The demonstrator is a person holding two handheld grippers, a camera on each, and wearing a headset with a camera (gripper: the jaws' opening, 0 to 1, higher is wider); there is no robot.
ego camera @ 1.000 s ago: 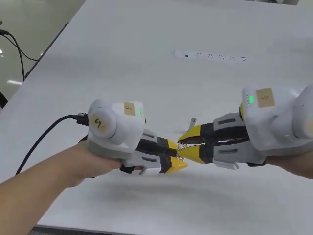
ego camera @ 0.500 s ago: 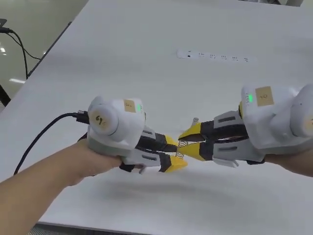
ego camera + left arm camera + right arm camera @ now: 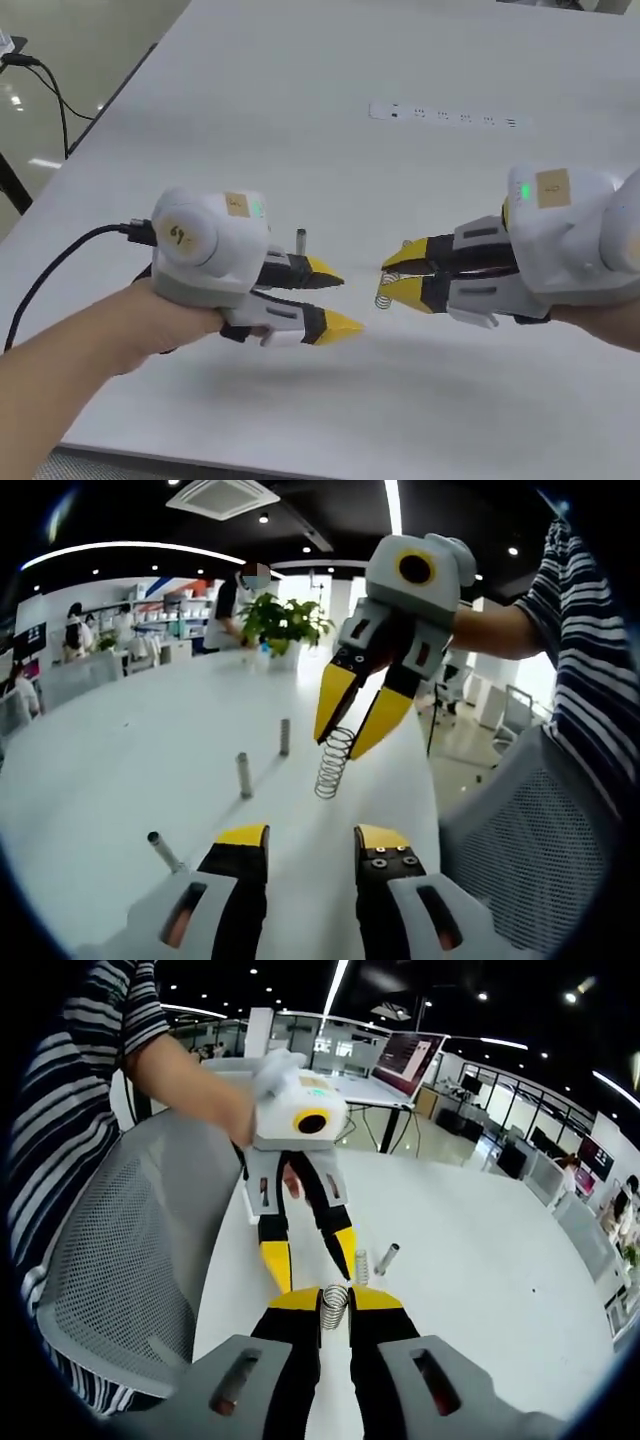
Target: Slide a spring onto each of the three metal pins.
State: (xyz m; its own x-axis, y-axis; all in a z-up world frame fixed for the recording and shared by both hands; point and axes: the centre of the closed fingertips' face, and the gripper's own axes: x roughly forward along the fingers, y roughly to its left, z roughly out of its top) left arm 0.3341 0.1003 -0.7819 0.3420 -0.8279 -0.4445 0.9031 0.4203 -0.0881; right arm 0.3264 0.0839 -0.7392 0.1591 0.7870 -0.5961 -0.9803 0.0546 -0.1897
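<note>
My right gripper (image 3: 386,277) is shut on the top end of a small metal spring (image 3: 382,299), which hangs from its yellow tips above the white table (image 3: 300,120). In the left gripper view the spring (image 3: 333,762) dangles from that gripper (image 3: 352,730) above three upright metal pins (image 3: 284,737) (image 3: 243,775) (image 3: 160,850). My left gripper (image 3: 343,302) stands open and empty, a short way left of the spring. One pin (image 3: 300,240) shows just behind the left gripper. In the right gripper view the spring (image 3: 335,1303) sits between my jaws, facing the open left gripper (image 3: 312,1255), with a pin (image 3: 385,1258) beside it.
A white power strip (image 3: 445,115) lies far back on the table. A black cable (image 3: 60,270) runs from the left gripper off the left edge. A grey mesh chair (image 3: 120,1260) stands at the near edge, by the person's striped sleeve (image 3: 580,630).
The left gripper has drawn back to the left, away from the right gripper's tips. The spring stays in the right gripper. A pin has come into sight behind the left gripper.
</note>
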